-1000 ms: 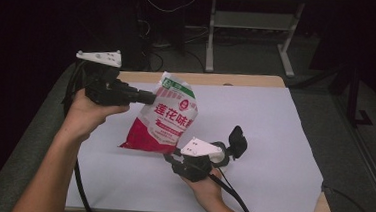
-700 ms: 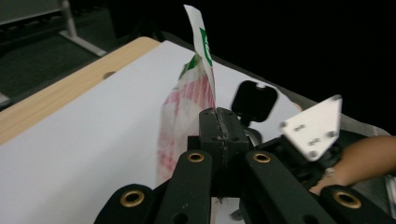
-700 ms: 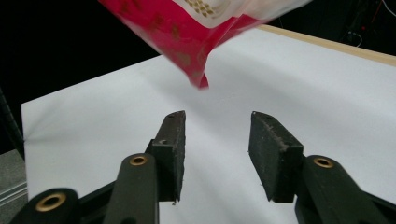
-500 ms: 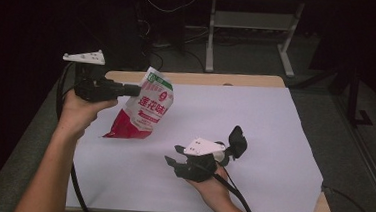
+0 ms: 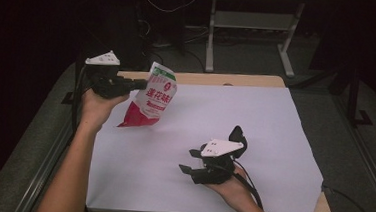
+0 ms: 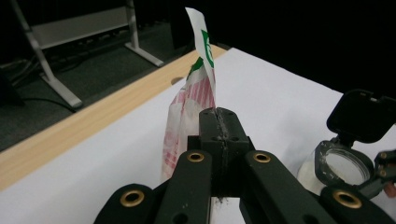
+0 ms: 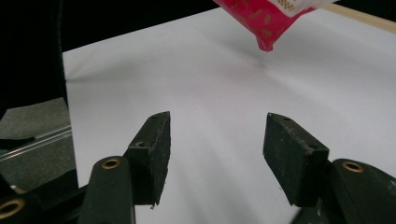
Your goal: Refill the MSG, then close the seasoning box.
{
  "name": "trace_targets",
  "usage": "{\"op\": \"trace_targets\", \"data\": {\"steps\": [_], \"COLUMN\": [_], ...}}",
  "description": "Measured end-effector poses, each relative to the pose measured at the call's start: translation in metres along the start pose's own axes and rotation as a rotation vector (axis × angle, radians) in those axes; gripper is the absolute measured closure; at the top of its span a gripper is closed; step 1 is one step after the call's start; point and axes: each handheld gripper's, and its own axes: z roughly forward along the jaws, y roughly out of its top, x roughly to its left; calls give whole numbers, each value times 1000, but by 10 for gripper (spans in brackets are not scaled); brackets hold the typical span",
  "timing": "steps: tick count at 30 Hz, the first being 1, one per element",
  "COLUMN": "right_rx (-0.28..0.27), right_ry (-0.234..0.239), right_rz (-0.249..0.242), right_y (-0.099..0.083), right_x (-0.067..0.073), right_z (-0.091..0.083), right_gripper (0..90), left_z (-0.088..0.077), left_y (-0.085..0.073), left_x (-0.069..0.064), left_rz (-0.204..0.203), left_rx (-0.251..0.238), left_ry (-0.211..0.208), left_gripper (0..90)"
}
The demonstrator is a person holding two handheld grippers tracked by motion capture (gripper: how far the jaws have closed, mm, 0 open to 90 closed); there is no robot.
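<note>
Item: seasoning pouch [image 5: 152, 97], soft, light, crinkly; hangs above worktop [image 5: 275, 122] left edge, top seam clamped in left gripper [image 5: 140, 84]. Right gripper [image 5: 187, 167] jaws just opening, empty.

The white sheet [image 5: 255, 120] has lots of room; only the hanging red-and-white bag [image 5: 151, 101] (far-left part) blocks the way.

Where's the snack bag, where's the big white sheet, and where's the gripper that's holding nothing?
Bag [image 5: 154, 99]: high view, on its printed front, in the middle.
White sheet [image 5: 255, 120]: high view, on a bare stretch right of the bag.
Right gripper [image 7: 215, 140]: right gripper view, midway between its open jaws.
</note>
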Motion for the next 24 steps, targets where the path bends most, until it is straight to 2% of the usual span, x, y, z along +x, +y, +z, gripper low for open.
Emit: {"op": "trace_targets", "data": {"steps": [4,6,9,16,20,24], "right_rx": [12,12,13,7,15,20], "right_ry": [18,17,28,32,35,38], "right_rz": [-2,1,13,18,21,21], "right_y": [-1,-1,0,1,0,1], "right_x": [-4,-4,-4,-7,-6,-4], "right_z": [-3,-3,-2,-2,0,0], "right_gripper": [399,395,387,384,378,377], "left_z": [3,-1,-7,-21,-28,-32], "left_y": [-15,-21,-25,-43,-56,-67], "left_x": [2,2,0,-14,-24,-36], "left_rz": [-19,-37,-35,-33,-40,-28], "left_rx": [15,-11,-7,-27,-36,-38], "left_ry": [-4,-15,-18,-52,-87,-103], "left_gripper": [900,900,900,900,900,899]}}
